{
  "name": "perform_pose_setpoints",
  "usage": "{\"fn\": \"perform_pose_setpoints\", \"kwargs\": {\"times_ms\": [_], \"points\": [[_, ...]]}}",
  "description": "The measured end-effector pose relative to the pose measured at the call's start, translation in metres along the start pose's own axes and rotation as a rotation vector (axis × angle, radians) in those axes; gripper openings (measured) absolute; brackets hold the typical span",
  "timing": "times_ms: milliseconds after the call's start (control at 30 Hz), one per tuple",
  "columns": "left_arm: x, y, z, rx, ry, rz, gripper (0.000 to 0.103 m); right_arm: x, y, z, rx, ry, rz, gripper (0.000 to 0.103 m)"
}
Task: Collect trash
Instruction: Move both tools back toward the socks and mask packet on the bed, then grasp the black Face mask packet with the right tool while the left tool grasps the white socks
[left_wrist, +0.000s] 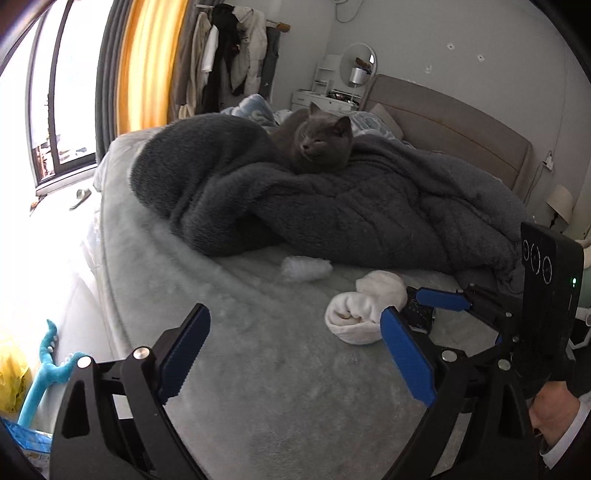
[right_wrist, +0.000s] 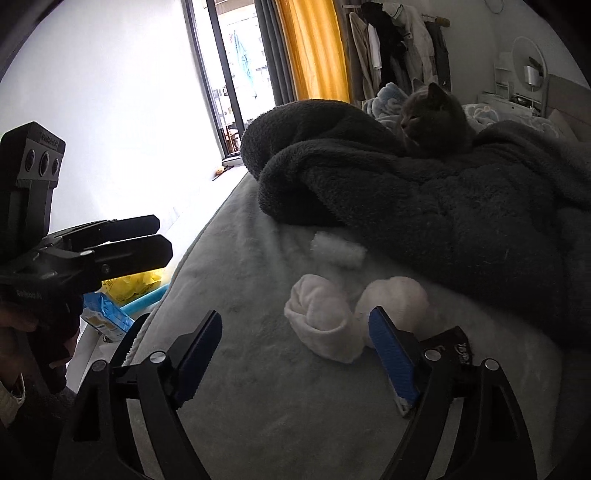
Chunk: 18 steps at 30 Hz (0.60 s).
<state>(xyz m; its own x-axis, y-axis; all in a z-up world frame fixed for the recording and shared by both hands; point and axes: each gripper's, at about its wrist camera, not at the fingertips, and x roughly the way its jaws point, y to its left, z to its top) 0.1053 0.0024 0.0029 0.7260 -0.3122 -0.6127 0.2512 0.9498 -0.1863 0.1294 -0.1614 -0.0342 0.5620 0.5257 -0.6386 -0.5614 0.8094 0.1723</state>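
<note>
My right gripper's finger (right_wrist: 393, 360) is covering most of the dark wrapper (right_wrist: 448, 341); its print is reading too small for me. In my left view the wrapper (left_wrist: 419, 314) is peeking between fingers. The blanket (right_wrist: 461, 221) is hiding the cat's (right_wrist: 430, 114) lower body. The window (left_wrist: 22, 147) is blowing out white, washing away the floor. The blue toy (left_wrist: 44, 369) is running off the edge.

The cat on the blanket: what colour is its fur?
Solid grey; the cat shows best in the left wrist view.
</note>
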Motion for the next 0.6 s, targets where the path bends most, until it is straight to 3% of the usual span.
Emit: {"fn": "perform_pose_setpoints", "kwargs": {"times_ms": [333,467,600], "points": [[0.04,-0.02,-0.007,-0.02,0.069,-0.105,0.095,-0.008,-0.043,-0.018,0.02,0.023,-0.045,0.091],[0.054,-0.024,-0.01,-0.037,0.099,-0.12,0.095,-0.005,-0.053,-0.024,0.017,0.041,-0.061,0.099],[0.066,-0.03,-0.011,-0.05,0.112,-0.14,0.095,-0.001,-0.058,-0.026,-0.001,0.06,-0.081,0.099]]}}
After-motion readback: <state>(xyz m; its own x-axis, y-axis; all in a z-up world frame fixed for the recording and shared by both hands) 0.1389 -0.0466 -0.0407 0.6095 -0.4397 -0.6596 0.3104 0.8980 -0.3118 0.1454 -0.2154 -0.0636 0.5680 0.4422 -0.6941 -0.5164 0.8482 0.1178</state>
